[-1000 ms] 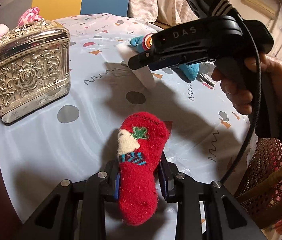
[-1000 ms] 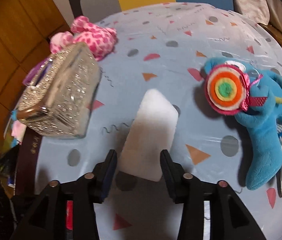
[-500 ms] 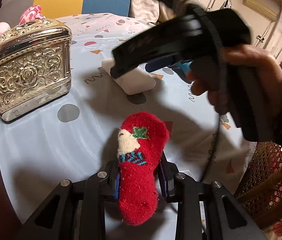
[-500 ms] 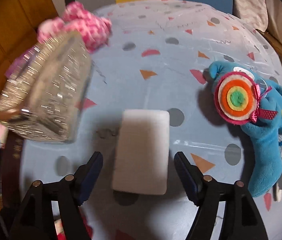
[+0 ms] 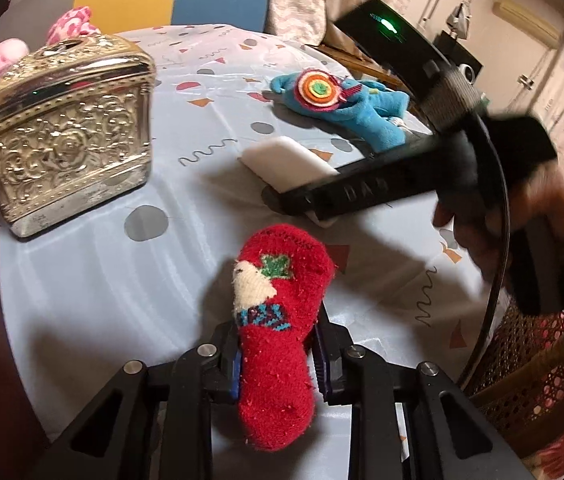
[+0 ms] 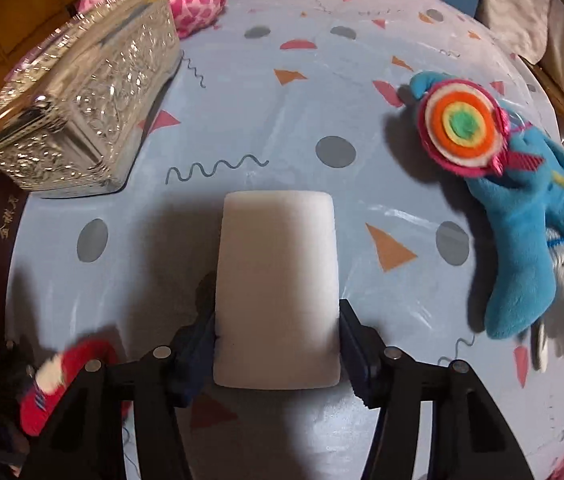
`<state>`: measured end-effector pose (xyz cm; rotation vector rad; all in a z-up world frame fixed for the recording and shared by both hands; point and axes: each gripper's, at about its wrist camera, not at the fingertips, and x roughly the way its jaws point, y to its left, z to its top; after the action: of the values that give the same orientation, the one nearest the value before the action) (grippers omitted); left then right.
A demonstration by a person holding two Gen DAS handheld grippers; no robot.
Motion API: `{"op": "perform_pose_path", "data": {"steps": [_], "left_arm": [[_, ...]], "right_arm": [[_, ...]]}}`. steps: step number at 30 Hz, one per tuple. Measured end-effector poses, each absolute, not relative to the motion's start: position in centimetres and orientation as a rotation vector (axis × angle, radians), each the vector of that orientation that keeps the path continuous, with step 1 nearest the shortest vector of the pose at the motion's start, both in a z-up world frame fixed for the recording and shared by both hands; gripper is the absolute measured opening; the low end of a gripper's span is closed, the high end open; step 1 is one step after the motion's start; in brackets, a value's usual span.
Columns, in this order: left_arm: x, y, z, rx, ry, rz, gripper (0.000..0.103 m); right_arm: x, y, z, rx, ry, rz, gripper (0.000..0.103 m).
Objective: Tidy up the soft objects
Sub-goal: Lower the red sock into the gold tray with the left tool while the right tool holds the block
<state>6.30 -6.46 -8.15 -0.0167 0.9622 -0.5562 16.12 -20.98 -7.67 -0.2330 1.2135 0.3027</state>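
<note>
Left gripper (image 5: pixel 278 354) is clamped on the red sock (image 5: pixel 278 332), low over the pale blue patterned tablecloth (image 6: pixel 242 92). Right gripper (image 6: pixel 278 340), jaws just closing, straddles the white sponge (image 6: pixel 278 280) lying flat, pads at its sides. Silver box (image 5: pixel 62 132) left, blue plush (image 6: pixel 521 208) right.

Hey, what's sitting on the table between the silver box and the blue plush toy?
The white sponge lies between the silver box and the blue plush toy, clearest in the right wrist view, with the right claw around its near end.
</note>
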Motion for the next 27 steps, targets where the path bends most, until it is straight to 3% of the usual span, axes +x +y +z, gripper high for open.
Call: {"op": "perform_pose_path", "data": {"steps": [14,21,27], "left_arm": [[4.5,-4.0,-0.1,-0.036,0.808,-0.409,0.027],[4.1,-1.6,1.1,-0.042,0.795,-0.329,0.027],[3.7,0.5,1.7,-0.039,0.763,-0.262,0.027]], "right_arm": [[15.0,-18.1,-8.3,-0.347,1.103,0.305,0.059],[15.2,-19.6,-8.0,-0.303,1.118,0.302,0.063],[15.5,-19.6,-8.0,-0.319,1.120,0.307,0.061]]}}
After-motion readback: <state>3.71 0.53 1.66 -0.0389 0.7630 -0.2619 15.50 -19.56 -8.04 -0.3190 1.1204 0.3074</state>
